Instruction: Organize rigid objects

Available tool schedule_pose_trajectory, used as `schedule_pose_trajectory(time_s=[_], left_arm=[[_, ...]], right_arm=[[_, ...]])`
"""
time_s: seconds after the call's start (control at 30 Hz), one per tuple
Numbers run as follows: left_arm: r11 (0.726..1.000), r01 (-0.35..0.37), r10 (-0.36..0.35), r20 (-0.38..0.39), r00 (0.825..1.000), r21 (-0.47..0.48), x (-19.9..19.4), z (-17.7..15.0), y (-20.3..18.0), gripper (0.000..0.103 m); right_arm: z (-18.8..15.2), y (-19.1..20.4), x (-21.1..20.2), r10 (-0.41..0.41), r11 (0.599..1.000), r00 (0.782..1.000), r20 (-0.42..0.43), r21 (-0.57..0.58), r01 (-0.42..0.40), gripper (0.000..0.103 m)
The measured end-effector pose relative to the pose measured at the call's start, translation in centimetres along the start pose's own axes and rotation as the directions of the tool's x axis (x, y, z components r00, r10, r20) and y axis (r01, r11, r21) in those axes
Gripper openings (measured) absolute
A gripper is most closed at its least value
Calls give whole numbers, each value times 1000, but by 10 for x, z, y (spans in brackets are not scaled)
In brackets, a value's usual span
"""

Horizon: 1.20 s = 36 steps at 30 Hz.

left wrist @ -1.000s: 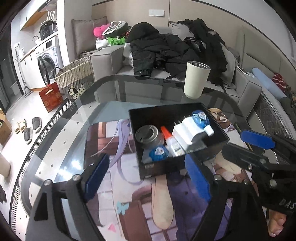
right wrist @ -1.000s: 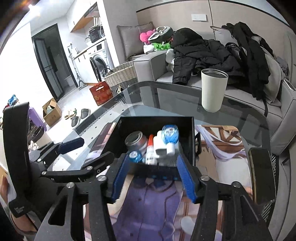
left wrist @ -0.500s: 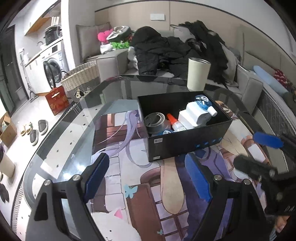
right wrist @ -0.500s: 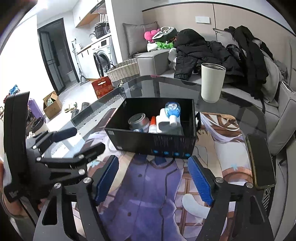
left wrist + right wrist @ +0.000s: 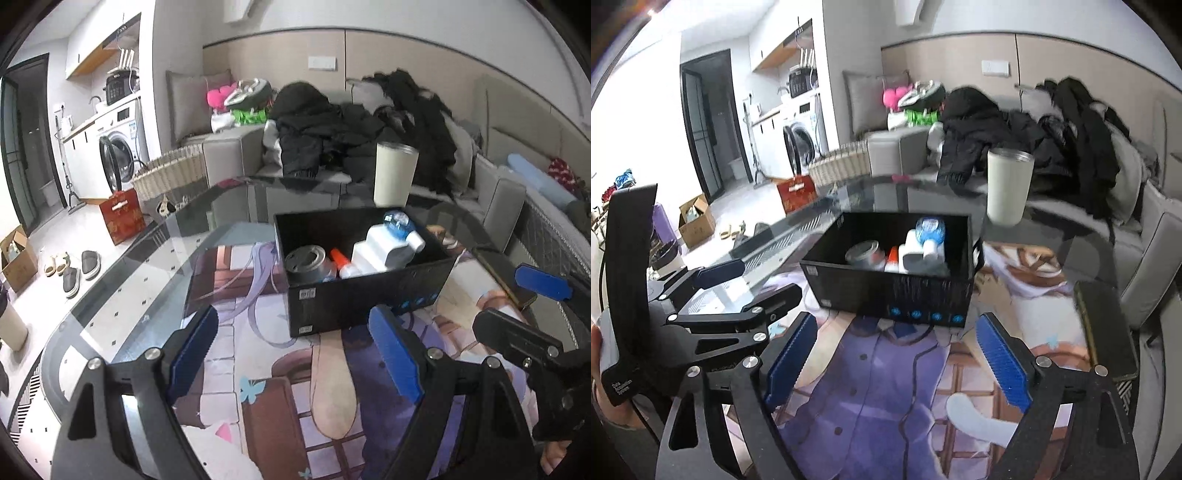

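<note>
The right gripper (image 5: 899, 360) has its jaws wide apart w/ nothing between them. They have just been opening, and only the picture mat (image 5: 871, 398) shows in the gap. A sec ago those blue pads were right up at the near wall of the black box (image 5: 894, 291). Now the box sits a bit away from them, free on the mat.

The left gripper (image 5: 291, 360) has its jaws apart too, same as before, and empty. It has also backed off from the box (image 5: 369, 299); the box looked big and close a sec ago and now looks farther off.

In the box, the things sit together: a round grey tin (image 5: 306, 260), a small glue bottle w/ an orange tip (image 5: 341, 263), a white block (image 5: 380, 249) and a blue & clear thing (image 5: 397, 221) on top. All are inside the walls, none hanging over.

Out past the box, a tall white cup (image 5: 394, 173) stands on the glass table (image 5: 122, 295), near the far edge. A dark phone (image 5: 1104, 328) lies flat on the right, apart from the box.

What this means, I think: the box has been let go and both hands are pulling away, so the tidy-up looks done or very nearly. Only the cup & phone are left out, if they count.
</note>
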<state>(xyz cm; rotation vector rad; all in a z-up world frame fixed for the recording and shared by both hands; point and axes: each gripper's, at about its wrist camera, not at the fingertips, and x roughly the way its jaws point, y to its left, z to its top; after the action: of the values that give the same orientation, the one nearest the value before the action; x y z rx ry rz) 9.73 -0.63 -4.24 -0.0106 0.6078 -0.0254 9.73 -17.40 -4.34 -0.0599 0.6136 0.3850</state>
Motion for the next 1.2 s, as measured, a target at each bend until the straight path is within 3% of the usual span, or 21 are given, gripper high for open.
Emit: schedule_pose_trajectory(time_s=[0.27, 0.33, 0.37, 0.4, 0.47, 0.53, 0.73, 1.2], left_arm=[[1000, 2, 3, 152, 988, -30, -27, 7, 0, 86], [1000, -3, 7, 195, 981, -22, -34, 8, -3, 89], [1000, -7, 10, 216, 976, -16, -39, 7, -4, 100], [1000, -18, 21, 247, 969, -12, -44, 6, -6, 103], [999, -39, 40, 295, 955, -8, -53, 6, -9, 103], [1000, -15, 7, 327, 945, 23, -60, 6, -11, 103], [998, -66, 61, 380, 923, 1, -71, 9, -11, 103], [999, -35, 33, 367, 930, -2, -72, 9, -12, 103]], right_arm=[[-7, 0, -25, -66, 997, 981, 184, 43, 59, 99], [-8, 5, -33, -74, 997, 969, 236, 24, 71, 100], [-8, 7, -37, -75, 997, 962, 262, 9, 75, 101], [-7, 9, -40, -74, 997, 956, 283, -2, 78, 101], [-6, 9, -45, -70, 997, 949, 308, 3, 73, 101], [-5, 7, -49, -76, 997, 944, 322, 20, 73, 102], [-3, 3, -54, -97, 995, 936, 339, 43, 88, 102], [-2, 2, -55, -101, 995, 936, 337, 46, 90, 102]])
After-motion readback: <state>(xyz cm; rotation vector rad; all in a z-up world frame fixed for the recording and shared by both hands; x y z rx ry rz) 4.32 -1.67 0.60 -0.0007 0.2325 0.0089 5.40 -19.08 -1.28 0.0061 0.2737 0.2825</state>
